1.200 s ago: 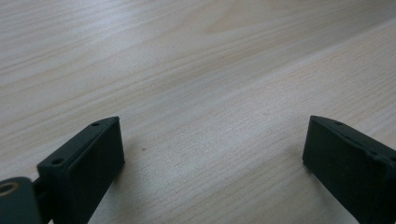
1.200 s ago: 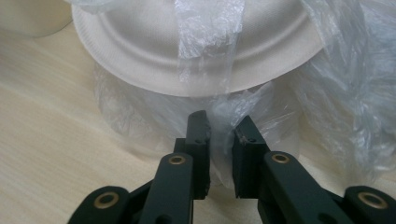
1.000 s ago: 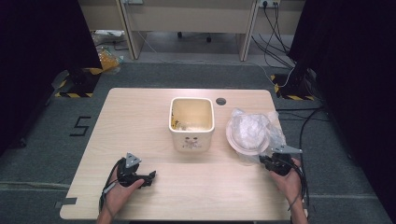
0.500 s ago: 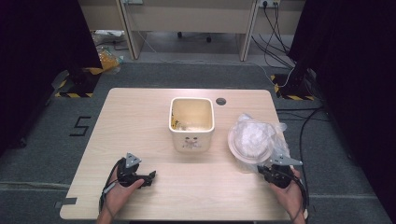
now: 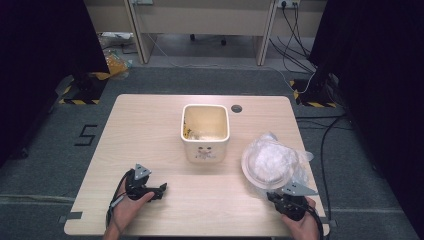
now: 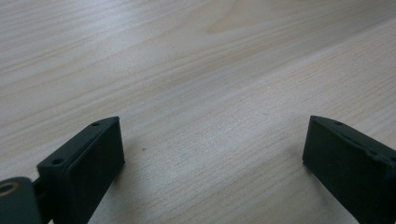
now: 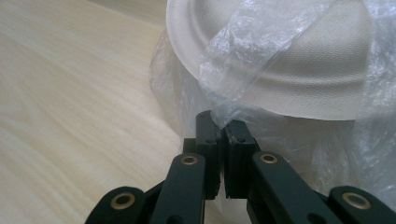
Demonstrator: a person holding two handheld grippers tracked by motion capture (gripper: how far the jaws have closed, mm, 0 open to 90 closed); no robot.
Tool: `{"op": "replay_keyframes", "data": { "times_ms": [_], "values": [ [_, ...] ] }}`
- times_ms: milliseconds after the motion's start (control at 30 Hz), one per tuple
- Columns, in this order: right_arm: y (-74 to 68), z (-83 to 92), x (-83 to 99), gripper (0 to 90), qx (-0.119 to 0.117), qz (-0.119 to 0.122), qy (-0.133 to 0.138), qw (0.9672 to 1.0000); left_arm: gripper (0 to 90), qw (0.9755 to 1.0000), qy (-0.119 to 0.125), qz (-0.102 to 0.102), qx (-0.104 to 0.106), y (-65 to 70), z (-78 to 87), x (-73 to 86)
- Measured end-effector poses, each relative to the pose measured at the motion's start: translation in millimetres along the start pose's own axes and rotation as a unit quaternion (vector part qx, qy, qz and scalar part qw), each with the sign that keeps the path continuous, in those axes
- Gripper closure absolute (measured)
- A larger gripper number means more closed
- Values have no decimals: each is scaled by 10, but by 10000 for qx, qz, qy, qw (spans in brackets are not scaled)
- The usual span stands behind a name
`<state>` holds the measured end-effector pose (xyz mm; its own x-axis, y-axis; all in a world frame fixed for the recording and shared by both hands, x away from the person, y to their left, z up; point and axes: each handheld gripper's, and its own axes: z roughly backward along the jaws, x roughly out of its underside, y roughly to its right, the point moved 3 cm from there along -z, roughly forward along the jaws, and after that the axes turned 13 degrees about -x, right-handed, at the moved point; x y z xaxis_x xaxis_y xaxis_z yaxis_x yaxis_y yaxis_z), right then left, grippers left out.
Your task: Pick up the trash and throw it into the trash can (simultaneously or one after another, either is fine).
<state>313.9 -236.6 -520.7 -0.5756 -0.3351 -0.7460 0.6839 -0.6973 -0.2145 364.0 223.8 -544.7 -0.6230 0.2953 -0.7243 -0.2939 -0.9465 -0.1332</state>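
A stack of white paper plates wrapped in a clear plastic bag lies on the right side of the table. My right gripper sits just in front of it near the table's front edge. In the right gripper view the jaws are shut on a fold of the plastic bag, with a plate's rim right above them. My left gripper rests on the table at the front left. Its jaws stand wide open over bare wood.
A white square bin with some scraps inside stands at the middle of the wooden table. A round cable hole lies behind it. Cables trail on the floor at the right.
My right gripper has pulled back toward the table's front edge, dragging the bagged plates with it. The left gripper has stayed where it was.
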Motion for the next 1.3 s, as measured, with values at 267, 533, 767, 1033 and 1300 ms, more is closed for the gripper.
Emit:
{"op": "replay_keyframes", "data": {
  "times_ms": [267, 533, 767, 1033, 1300],
  "values": [
    [-164, 65, 127, 861, -122, -54, 22, 9999, 46, 10000, 0, -1, -1, 0, 0, 0],
    [-219, 132, 168, 776, -142, -102, 42, 9998, 46, 10000, 0, 1, -1, 0, 0, 0],
    [-205, 354, 178, 474, -42, -371, 133, 9992, 46, 10000, 0, 2, -1, 0, 0, 0],
    [-108, 703, 16, 398, 300, -389, 504, 9975, 46, 10000, 3, -8, -4, -1, 0, -1],
    [105, 749, -341, 317, 604, -166, 555, 9965, 45, 10000, -1, -1, 0, 0, 0, 0]
  ]
}}
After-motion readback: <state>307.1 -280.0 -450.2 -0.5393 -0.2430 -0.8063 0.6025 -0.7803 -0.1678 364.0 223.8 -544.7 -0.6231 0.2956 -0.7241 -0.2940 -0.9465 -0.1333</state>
